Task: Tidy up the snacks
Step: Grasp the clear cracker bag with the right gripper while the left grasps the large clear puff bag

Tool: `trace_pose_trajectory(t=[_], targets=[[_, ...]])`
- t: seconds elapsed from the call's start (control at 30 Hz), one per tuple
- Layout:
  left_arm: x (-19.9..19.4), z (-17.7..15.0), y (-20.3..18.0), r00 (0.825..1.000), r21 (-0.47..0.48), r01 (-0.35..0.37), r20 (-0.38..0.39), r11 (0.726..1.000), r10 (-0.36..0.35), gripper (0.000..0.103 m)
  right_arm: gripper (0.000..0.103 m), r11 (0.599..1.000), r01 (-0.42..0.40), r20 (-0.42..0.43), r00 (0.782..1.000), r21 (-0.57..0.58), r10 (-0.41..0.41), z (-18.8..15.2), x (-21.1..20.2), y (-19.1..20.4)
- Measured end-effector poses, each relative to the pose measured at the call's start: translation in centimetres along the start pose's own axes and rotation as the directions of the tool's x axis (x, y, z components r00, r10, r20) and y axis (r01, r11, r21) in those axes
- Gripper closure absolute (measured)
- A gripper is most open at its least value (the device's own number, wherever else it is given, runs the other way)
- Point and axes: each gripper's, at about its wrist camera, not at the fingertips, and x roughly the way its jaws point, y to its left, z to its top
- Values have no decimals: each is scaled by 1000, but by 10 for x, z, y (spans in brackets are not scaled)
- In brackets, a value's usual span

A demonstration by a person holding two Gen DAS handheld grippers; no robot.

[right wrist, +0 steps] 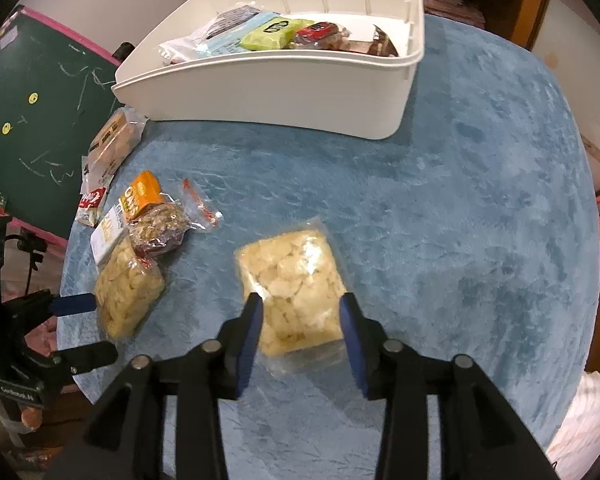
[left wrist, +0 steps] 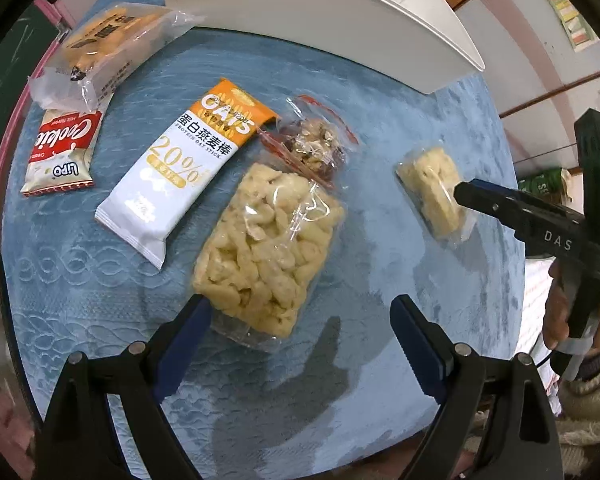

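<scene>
Blue cloth (right wrist: 460,200) holds loose snacks. Right gripper (right wrist: 302,312) half-open, jaws astride a rice-cracker pack (right wrist: 292,276), contact unclear. Left gripper (left wrist: 300,320) wide open at another cracker pack (left wrist: 268,248). White bin (right wrist: 284,92) behind.

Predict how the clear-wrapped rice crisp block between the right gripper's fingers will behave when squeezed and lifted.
The rice crisp block looks puffed, so probably light. Its glossy wrapper may slip on the right gripper pads. The clustered pieces could crumble under a hard squeeze.

Warm indoor light, heavy fisheye bending

We see glare on the clear wrappers (left wrist: 268,248), soft shadows at 6 o'clock, and black vignetted corners.
</scene>
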Motion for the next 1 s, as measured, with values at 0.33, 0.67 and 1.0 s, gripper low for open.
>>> trace_pose_trajectory(t=[0.33,0.67,1.0], targets=[[-7,6,22,1000,-36,-19,23,999,19,13,40,981,104,17,995,-165,-102,-3,12,29],[14,14,3,996,53,-90,-3,994,91,13,38,972,157,-2,987,-174,-160,4,33,25],[42,26,-11,972,110,-232,-10,966,235,27,41,978,143,-5,989,-152,-146,-4,36,26]])
